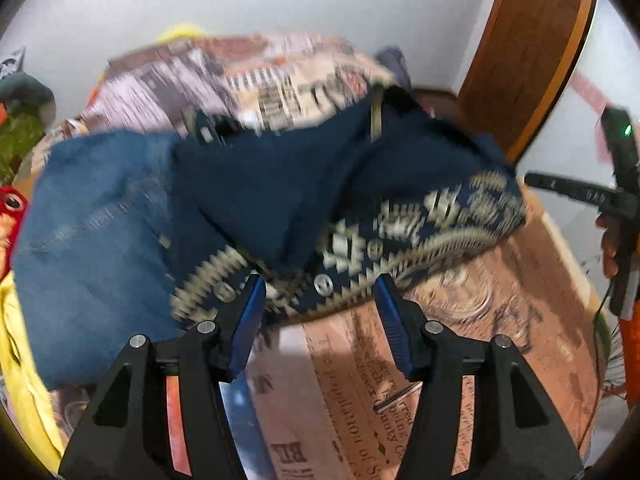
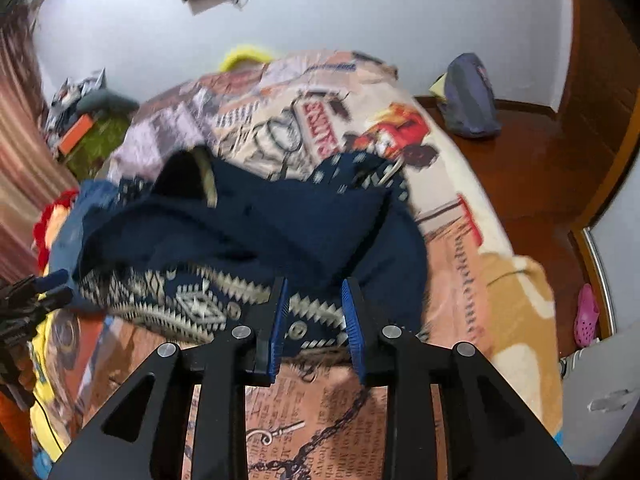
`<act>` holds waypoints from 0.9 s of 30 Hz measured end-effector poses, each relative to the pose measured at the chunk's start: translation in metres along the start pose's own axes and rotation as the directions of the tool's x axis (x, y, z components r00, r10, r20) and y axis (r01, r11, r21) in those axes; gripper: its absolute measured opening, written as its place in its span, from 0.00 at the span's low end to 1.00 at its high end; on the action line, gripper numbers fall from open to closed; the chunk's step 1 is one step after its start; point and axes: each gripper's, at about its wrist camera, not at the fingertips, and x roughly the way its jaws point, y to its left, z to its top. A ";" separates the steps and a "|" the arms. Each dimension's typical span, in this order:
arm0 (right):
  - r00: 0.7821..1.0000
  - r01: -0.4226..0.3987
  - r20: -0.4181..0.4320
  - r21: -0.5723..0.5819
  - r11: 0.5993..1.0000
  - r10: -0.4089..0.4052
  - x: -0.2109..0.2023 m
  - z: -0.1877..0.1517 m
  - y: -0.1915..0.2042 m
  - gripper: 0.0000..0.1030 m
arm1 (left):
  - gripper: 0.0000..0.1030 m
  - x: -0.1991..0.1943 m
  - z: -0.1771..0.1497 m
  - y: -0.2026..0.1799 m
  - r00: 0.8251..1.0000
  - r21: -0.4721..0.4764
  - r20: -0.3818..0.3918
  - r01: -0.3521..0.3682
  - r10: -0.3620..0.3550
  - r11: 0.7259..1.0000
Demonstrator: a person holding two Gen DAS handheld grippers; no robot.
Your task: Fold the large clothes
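My navy garment [image 2: 256, 232] is bunched on the bed [image 2: 460, 208], long axis running roughly 9 to 3 o'clock in the right wrist view, its cream zigzag-patterned hem [image 2: 192, 300] facing me. A blue denim piece [image 1: 92, 216] lies at its 9 o'clock in the left wrist view. Both my left tool [image 1: 320, 284] and right tool [image 2: 314, 296] are released, nothing pinched, with the hem just past the tips. Bedspread print is too blurred to read properly.
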 end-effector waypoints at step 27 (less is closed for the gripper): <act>0.999 -0.003 0.042 -0.039 0.999 0.004 0.055 0.085 0.040 0.24 | 0.54 0.050 0.140 0.034 0.988 -0.061 0.072 -0.132 0.136 0.989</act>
